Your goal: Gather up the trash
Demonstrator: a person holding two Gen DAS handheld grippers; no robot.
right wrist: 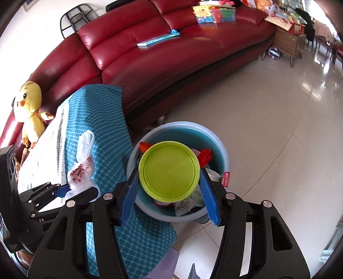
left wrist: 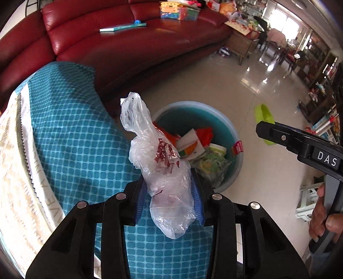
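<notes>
My left gripper (left wrist: pixel 169 193) is shut on a crumpled clear plastic bag (left wrist: pixel 158 154) with red print, held above the teal checked cloth (left wrist: pixel 70 137). The bag also shows in the right wrist view (right wrist: pixel 82 167), with the left gripper (right wrist: pixel 64 191) around it. My right gripper (right wrist: pixel 169 191) is shut on a round lime-green lid (right wrist: pixel 169 170), held over a blue basin (right wrist: pixel 216 139) on the floor. The basin (left wrist: pixel 233 133) holds several wrappers and packets (left wrist: pixel 205 158). The right gripper (left wrist: pixel 278 133) with the lid's edge (left wrist: pixel 264 115) shows at the right of the left wrist view.
A red leather sofa (right wrist: pixel 171 55) curves behind, with a book (right wrist: pixel 158 39) and colourful boxes (right wrist: pixel 214 12) on it. A yellow plush duck (right wrist: pixel 29 107) sits at the left. A wooden cabinet (right wrist: pixel 287 40) and glossy tiled floor (right wrist: pixel 268 128) lie to the right.
</notes>
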